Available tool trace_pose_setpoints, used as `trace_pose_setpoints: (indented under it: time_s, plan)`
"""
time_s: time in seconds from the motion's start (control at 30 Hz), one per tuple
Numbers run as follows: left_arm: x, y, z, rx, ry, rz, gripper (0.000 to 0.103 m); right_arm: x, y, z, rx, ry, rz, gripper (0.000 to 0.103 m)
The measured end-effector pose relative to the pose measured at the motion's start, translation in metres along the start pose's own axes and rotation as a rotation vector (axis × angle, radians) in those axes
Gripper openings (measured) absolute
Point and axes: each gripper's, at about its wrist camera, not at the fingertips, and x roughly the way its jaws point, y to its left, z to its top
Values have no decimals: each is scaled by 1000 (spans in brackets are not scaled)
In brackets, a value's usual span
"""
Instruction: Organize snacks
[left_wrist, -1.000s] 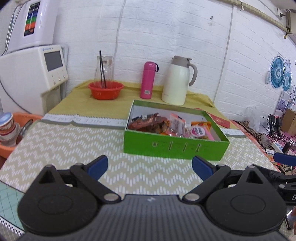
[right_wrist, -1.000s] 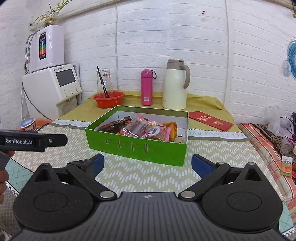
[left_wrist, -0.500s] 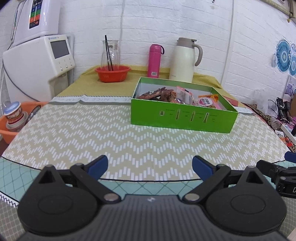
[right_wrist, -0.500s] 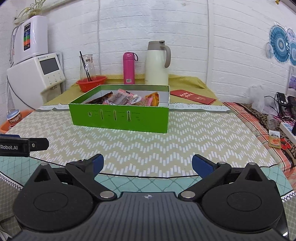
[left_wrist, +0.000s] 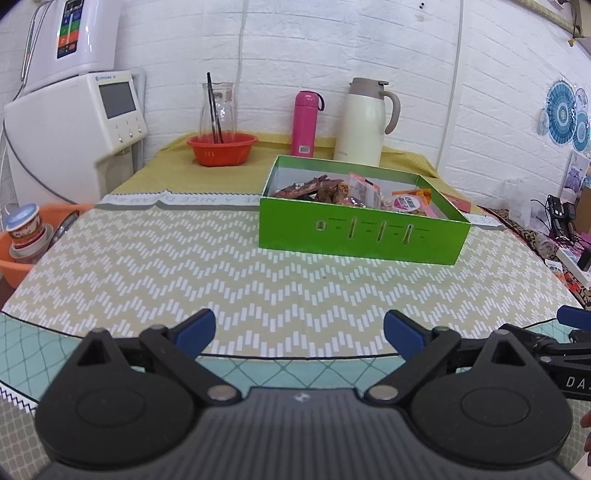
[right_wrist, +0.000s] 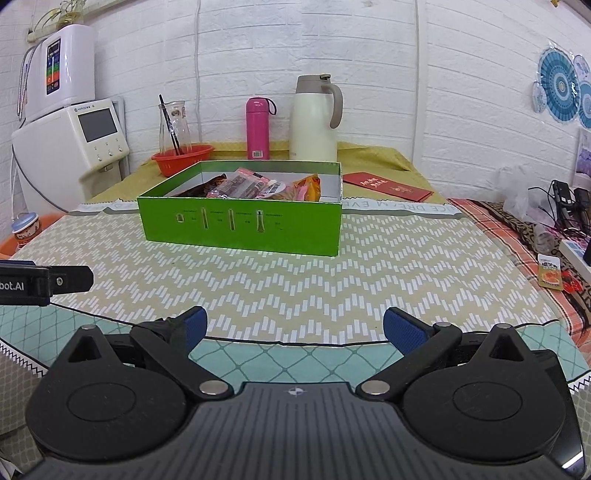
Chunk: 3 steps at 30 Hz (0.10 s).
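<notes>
While my left gripper (left_wrist: 298, 331) and right gripper (right_wrist: 294, 328) hang empty with jaws spread wide over the table's near edge (right_wrist: 332, 295), the green box (right_wrist: 240, 225) sits farther out mid-table, snack packets (right_wrist: 258, 186) piled inside; beyond it stand a pink bottle (right_wrist: 257, 127) and cream jug (right_wrist: 314, 122).

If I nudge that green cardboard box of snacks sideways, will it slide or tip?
The low, wide green cardboard box probably slides rather than tips. Its thin walls may flex under a push. The loose wrapped snack packets inside could shift.
</notes>
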Motion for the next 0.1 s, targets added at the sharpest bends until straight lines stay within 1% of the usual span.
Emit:
trace_pose_setpoints:
  time_s: [0.1]
  plan:
    - [-1, -2, 0, 4, 0, 20, 96, 0, 1, 0, -3, 1, -2, 103]
